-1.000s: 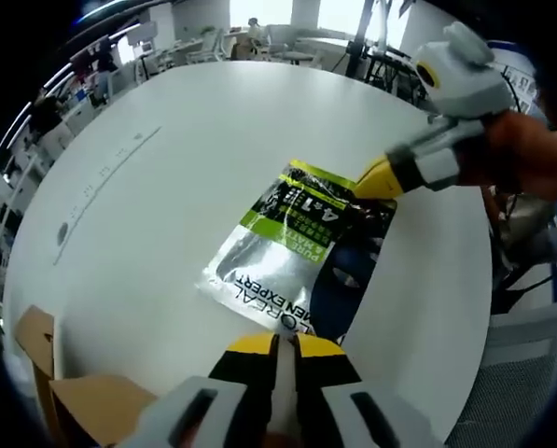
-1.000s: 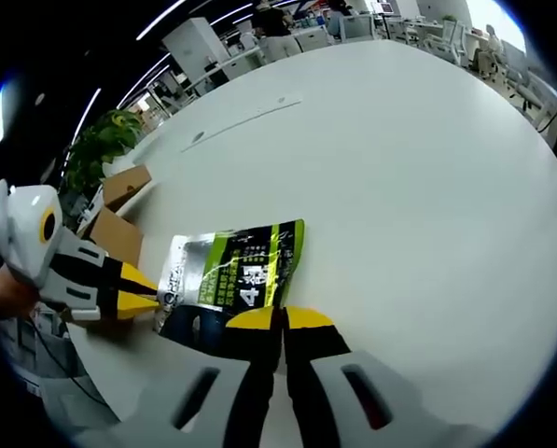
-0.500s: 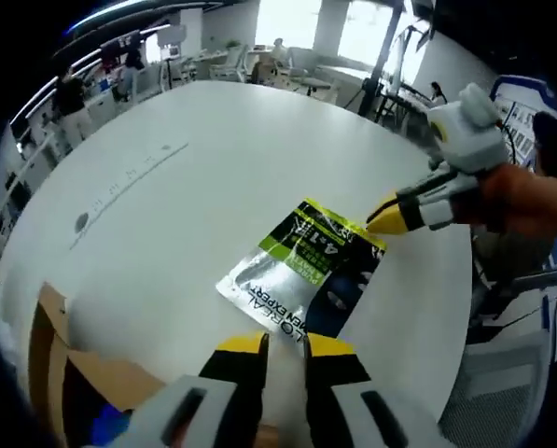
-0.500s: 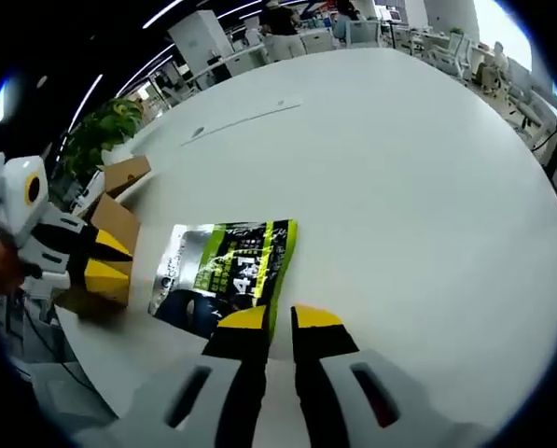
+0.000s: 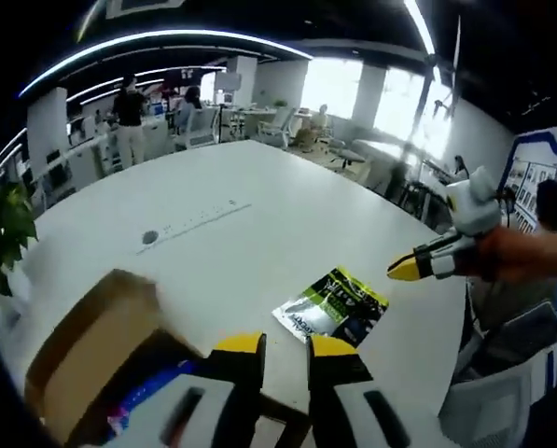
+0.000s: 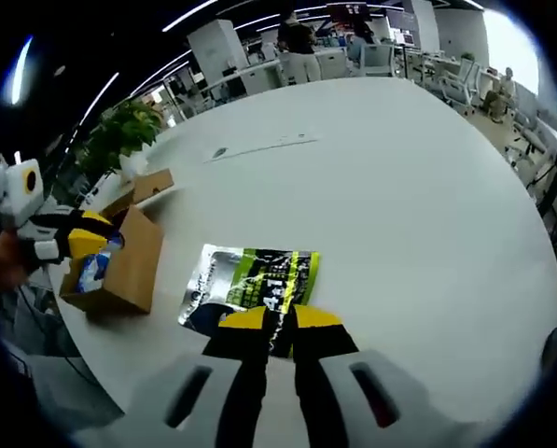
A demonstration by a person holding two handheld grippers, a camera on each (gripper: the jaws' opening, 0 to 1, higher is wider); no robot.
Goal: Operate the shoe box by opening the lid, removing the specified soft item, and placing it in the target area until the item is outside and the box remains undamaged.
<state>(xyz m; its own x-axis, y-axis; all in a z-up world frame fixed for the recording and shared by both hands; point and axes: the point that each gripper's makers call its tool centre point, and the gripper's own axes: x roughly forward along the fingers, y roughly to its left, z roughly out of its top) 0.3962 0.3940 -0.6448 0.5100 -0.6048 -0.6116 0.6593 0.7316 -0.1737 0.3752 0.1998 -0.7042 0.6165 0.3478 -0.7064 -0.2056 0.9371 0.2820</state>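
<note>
A soft silver, green and black pouch (image 5: 332, 306) (image 6: 250, 280) lies flat on the round white table (image 5: 259, 215) (image 6: 418, 187), outside the box. The brown cardboard shoe box (image 5: 87, 345) (image 6: 124, 271) stands open near the table's edge, with a blue item (image 5: 152, 397) inside. My left gripper (image 5: 285, 347) (image 6: 91, 245) is open and hovers over the box, away from the pouch. Raised above the pouch's near edge, my right gripper (image 6: 280, 319) (image 5: 399, 273) is open with nothing between its fingers.
The box's lid flap (image 6: 152, 182) sticks out behind it. A potted plant (image 6: 119, 135) stands beyond the table edge near the box. A round cable port (image 5: 149, 238) (image 6: 220, 152) sits in the tabletop. Desks, chairs and people fill the room behind.
Both grippers were shut on the pouch's opposite ends; they have opened and let go. The left one drew back over the box, the right one lifted away. The pouch lies on the table.
</note>
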